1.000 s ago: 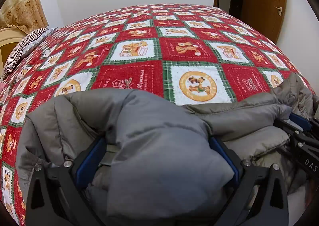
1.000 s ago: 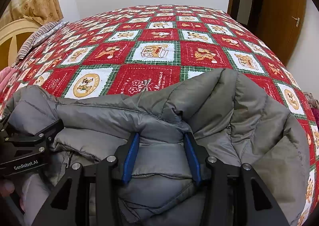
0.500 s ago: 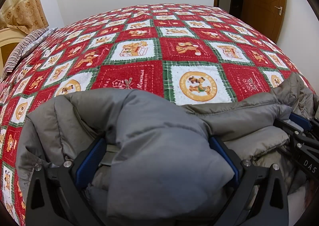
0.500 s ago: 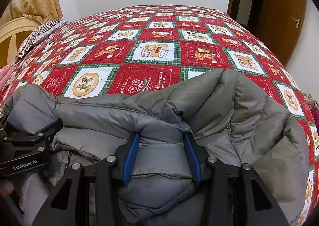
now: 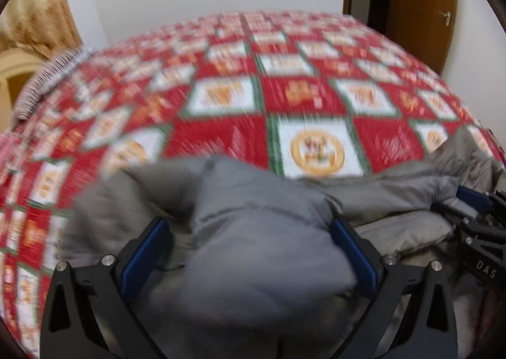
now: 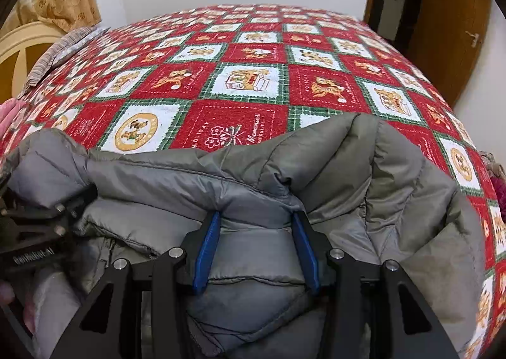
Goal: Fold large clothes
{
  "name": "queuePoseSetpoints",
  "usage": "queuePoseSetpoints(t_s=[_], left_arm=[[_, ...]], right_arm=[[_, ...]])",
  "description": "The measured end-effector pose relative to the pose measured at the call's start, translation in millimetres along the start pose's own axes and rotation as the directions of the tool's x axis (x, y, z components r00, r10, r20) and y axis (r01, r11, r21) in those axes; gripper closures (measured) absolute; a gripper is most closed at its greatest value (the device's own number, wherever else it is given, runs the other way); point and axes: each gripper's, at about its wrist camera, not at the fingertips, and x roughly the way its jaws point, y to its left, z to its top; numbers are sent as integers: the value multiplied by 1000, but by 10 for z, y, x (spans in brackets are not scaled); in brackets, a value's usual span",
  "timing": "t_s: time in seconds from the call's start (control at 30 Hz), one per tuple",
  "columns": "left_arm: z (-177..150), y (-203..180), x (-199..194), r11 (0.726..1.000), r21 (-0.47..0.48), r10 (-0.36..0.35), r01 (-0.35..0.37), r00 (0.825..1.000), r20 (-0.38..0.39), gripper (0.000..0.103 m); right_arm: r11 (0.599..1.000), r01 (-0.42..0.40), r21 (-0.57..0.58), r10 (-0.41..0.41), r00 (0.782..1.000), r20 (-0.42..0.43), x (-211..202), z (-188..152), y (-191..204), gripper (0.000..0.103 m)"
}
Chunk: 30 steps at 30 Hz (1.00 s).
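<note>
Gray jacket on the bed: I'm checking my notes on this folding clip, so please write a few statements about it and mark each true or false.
1. Both claws grip the gray jacket. True: the left claw and the right claw each have padded fabric between their blue fingers.
2. The jacket lies on a plain white sheet. False: it lies on a red, white and green patchwork quilt.
3. The left wrist view is sharp. False: it is motion-blurred.
4. A brown door stands at the far right of the room. True.
5. The right claw is open and empty. False: it is shut on the jacket.
</note>
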Motion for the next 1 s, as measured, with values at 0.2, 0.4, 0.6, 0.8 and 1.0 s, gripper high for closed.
queuePoseSetpoints(t_s=[0.2,0.4,0.6,0.8,1.0], left_arm=[[-302,390,-940,999,22,-34,33,996,83,0],[-1286,867,-1523,999,45,-2,1,999,33,0],[-2264,961,-1709,997,60,53,-49,997,-58,0],[-2784,1106,-1961,999,-35,4,-7,997,-82,0],[-3133,1111,-2147,1000,-25,-10,8,997,-72,0]], right_arm=[[997,-38,72,34,998,53,-702,-168,-400,33],[992,-63,110,62,998,9,-1291,-1166,-840,33],[982,-52,184,53,999,-4,-1754,-2067,-1123,33],[983,-27,184,29,1000,-11,-2043,-2868,-1148,33],[982,-56,182,52,998,28,-2379,-3400,-1137,32]])
